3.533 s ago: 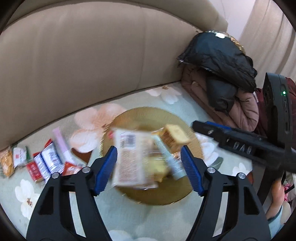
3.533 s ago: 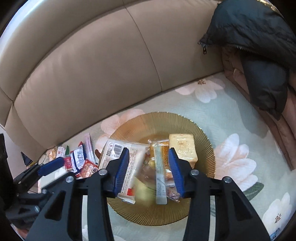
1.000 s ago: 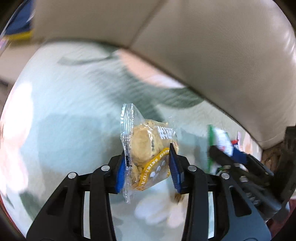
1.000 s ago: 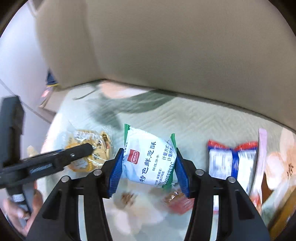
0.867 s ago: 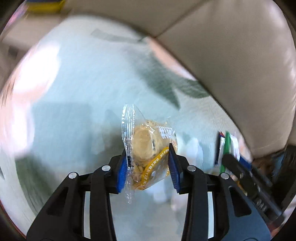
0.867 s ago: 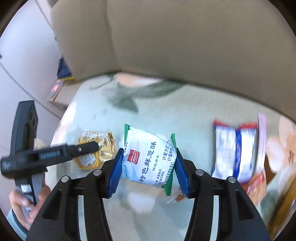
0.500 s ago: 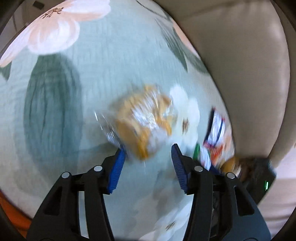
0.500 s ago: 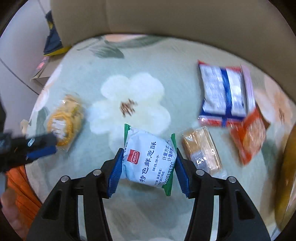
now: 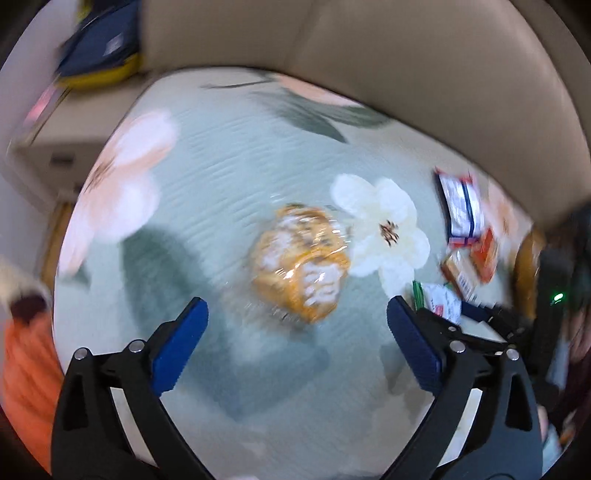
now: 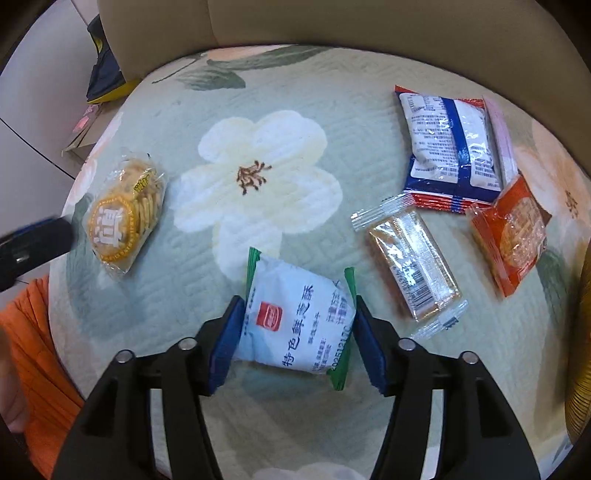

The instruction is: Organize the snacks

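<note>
Here a beige leather sofa [image 10: 332, 22] curves around a seat cushion covered in a pale green quilted cover [image 10: 332, 122] printed with large white and pink flowers, and every snack lies on that cover. At the right edge of the right wrist view a sliver of a golden plate [image 10: 581, 350] shows. The left gripper [image 9: 295, 328] looks down on the cover from above with its blue-padded fingers [image 9: 181, 341] spread wide and released, nothing between them; the round yellow cracker pack [image 9: 301, 258] lies flat on the cover just ahead of them, blurred in that view, apart from both pads. The right gripper [image 10: 297, 332] is also tilted downward, low over the cover, its fingers clenched on the two sides of the white and green biscuit packet [image 10: 299, 321], which sits between the pads. To the right of that packet lies a clear-wrapped brown bar [image 10: 413, 266], beyond it an orange-wrapped cookie [image 10: 511, 236], and above these a blue and white packet [image 10: 448, 144] with a pale pink stick pack [image 10: 500, 140] touching its right side. At the lower left an orange sleeve [image 10: 33, 354] shows beside the cushion edge.
</note>
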Motion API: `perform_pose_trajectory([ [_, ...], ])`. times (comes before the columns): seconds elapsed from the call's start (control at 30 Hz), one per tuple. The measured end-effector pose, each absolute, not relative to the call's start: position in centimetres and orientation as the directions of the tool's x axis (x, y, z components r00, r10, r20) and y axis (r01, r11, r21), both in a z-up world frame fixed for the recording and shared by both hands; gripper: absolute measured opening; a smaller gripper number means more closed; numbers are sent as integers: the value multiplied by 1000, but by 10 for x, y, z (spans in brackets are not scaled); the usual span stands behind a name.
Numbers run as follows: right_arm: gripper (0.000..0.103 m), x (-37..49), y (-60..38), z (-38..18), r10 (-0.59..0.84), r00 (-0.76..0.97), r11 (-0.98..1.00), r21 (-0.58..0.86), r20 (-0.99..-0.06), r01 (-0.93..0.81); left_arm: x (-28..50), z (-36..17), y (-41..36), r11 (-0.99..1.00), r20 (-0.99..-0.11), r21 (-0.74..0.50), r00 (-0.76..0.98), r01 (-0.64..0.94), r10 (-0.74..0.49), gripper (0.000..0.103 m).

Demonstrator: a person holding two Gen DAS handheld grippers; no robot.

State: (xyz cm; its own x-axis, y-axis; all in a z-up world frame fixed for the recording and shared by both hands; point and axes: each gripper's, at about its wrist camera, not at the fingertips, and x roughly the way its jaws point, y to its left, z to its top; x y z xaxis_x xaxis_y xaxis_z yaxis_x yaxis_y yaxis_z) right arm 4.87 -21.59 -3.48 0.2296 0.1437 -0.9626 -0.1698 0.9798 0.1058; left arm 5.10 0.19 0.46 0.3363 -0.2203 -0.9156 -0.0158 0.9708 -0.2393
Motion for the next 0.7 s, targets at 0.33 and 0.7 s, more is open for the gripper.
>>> perform_pose_trajectory([
  [0.33,87,37,-243,-39,286,146,958,281,-947,-56,92,-37,-33,997,-943,-55,326,58,-71,80],
  [0.7,82,42,-200,-43,70,192,996,57,-979,-71,83,-44,1,975,-916,-222,341,8,-212,81],
])
